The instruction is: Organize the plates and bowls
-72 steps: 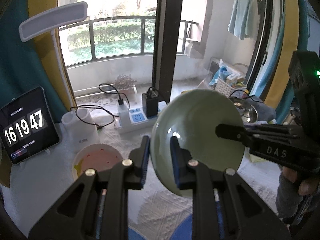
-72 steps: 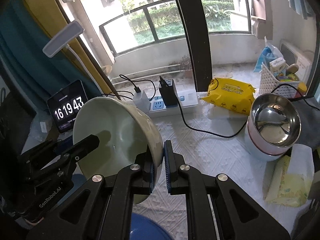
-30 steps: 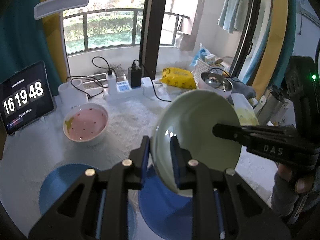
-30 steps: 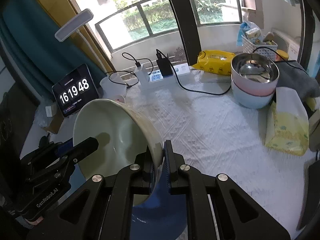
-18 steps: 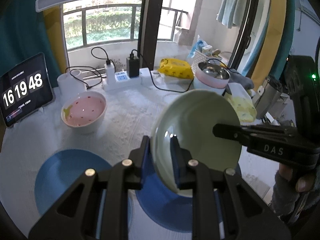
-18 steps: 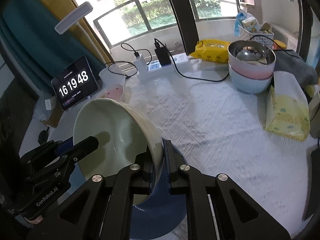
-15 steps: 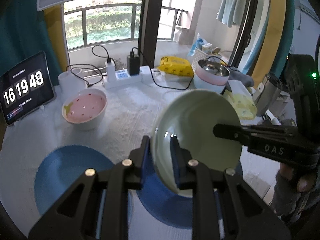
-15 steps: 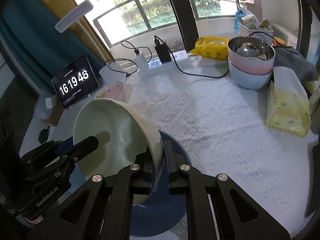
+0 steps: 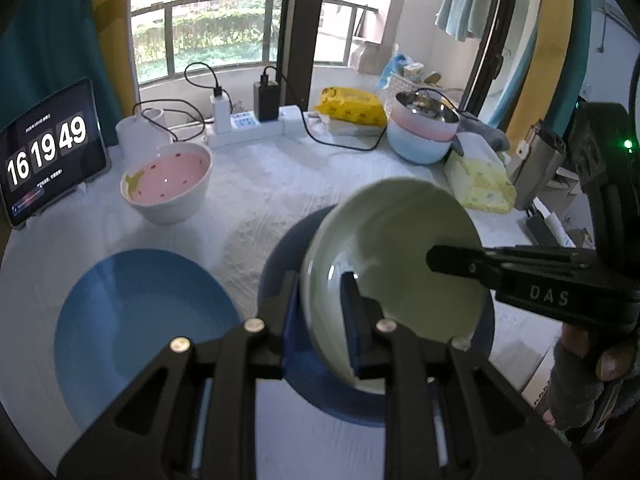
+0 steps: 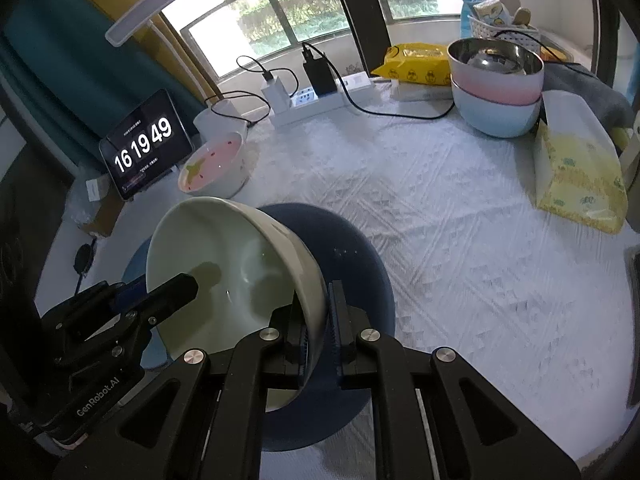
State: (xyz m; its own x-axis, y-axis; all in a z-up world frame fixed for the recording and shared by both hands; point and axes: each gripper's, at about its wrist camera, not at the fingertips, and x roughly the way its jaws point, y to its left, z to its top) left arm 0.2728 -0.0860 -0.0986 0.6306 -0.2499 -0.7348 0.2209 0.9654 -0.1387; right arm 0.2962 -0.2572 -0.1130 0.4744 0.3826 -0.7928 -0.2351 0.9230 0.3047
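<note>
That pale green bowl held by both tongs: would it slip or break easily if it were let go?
The pale green bowl looks glazed and shiny, so probably slippery; each of the tongs, left and right, pinches only a bit of rim. It keeps its shape, so likely stiff ceramic that could chip if dropped. It hangs tilted over a blue plate, so released now it might tip or rock.

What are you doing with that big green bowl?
A person holds the pale green bowl with both tools at once: the left gripper pinches one side of its rim, the right gripper the other. The bowl hangs tilted over a blue plate. A second blue plate and a pink bowl sit nearby.
</note>
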